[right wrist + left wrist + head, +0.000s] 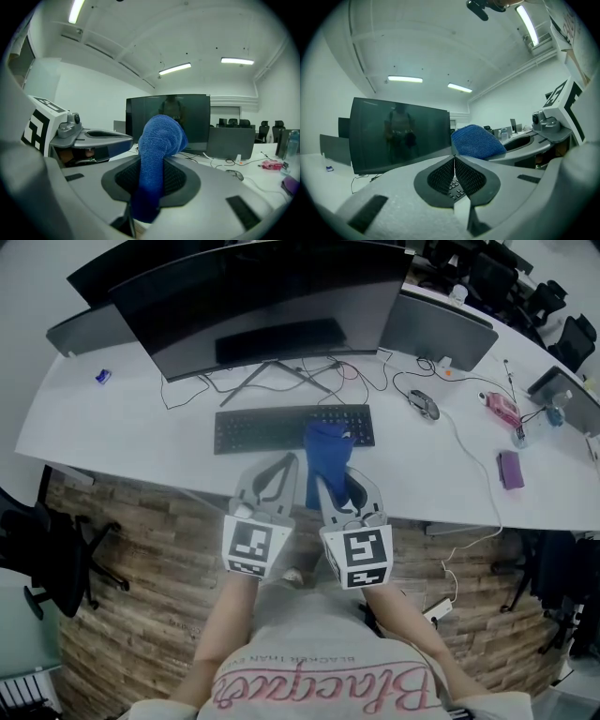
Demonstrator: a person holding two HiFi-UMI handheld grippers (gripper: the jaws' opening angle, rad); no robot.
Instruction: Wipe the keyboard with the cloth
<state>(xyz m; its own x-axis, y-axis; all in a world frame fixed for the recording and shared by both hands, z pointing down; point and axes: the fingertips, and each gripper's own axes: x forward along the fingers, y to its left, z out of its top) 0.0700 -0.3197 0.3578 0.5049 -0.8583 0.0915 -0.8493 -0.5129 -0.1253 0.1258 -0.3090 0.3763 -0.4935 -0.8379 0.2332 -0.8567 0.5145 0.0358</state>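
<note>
The right tongs [328, 482] clamp the blue cloth [326, 448] over the keyboard [258, 427]. The left tongs [284, 470] are closed, empty.

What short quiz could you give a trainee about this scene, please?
1. True or false: the left tool is shut with nothing in it.
2. Which tool holds the blue cloth? A) the left tool B) the right tool C) neither
3. Fill in: in the head view, the cloth's far end lies over the ____ part of the keyboard.
Key: 1 true; 2 B; 3 right.
</note>
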